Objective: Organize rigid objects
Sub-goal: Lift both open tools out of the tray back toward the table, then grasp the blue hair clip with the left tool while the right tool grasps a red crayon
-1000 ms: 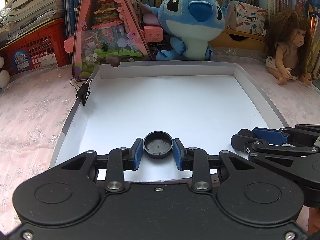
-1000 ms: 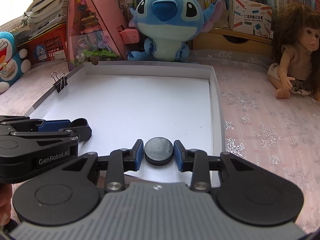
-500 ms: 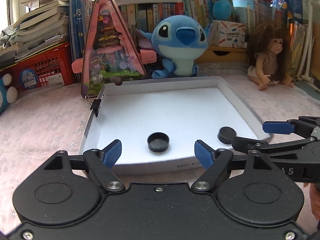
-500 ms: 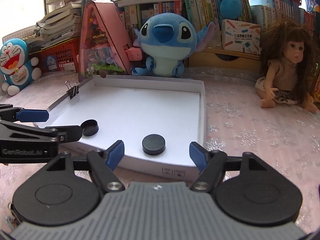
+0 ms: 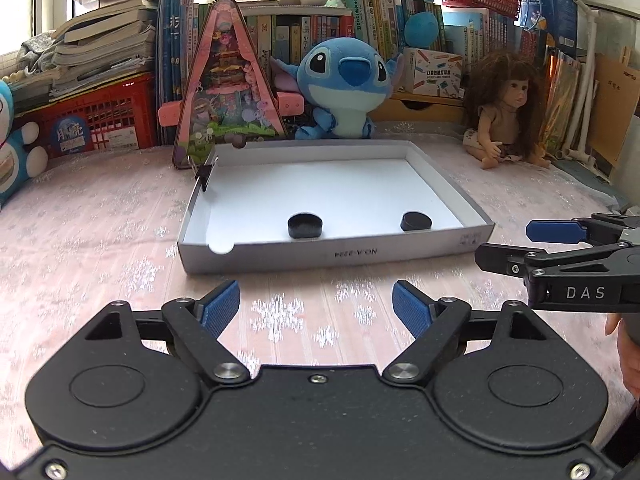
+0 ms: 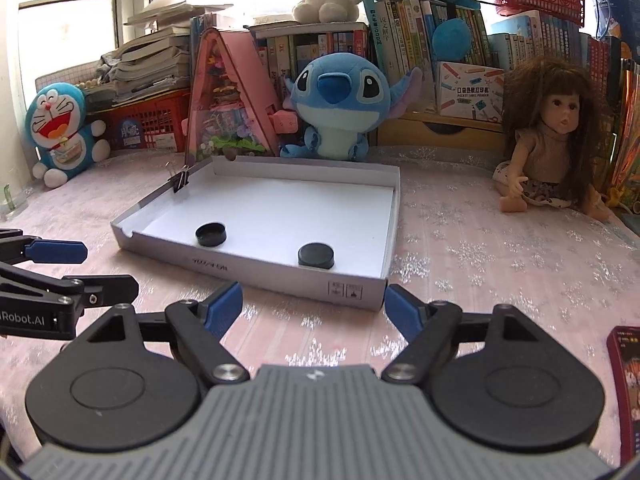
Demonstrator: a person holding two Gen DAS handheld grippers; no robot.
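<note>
A: Left view?
B: The left gripper point(image 5: 316, 304) is empty, jaws opening over the tablecloth point(image 5: 100, 240). 2 black caps point(image 5: 305, 226) point(image 5: 416, 221) lie in the white box point(image 5: 332, 254).
A: Right view?
B: The right gripper point(image 6: 314, 306) is empty too, jaws opening. Only here: a Doraemon plush point(image 6: 60, 128) and a red book point(image 6: 626, 380).

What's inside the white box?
Inside the white box lie two black round caps: one open side up, one flat side up. A black binder clip grips its left wall. The near wall hides a strip of the floor behind it.
</note>
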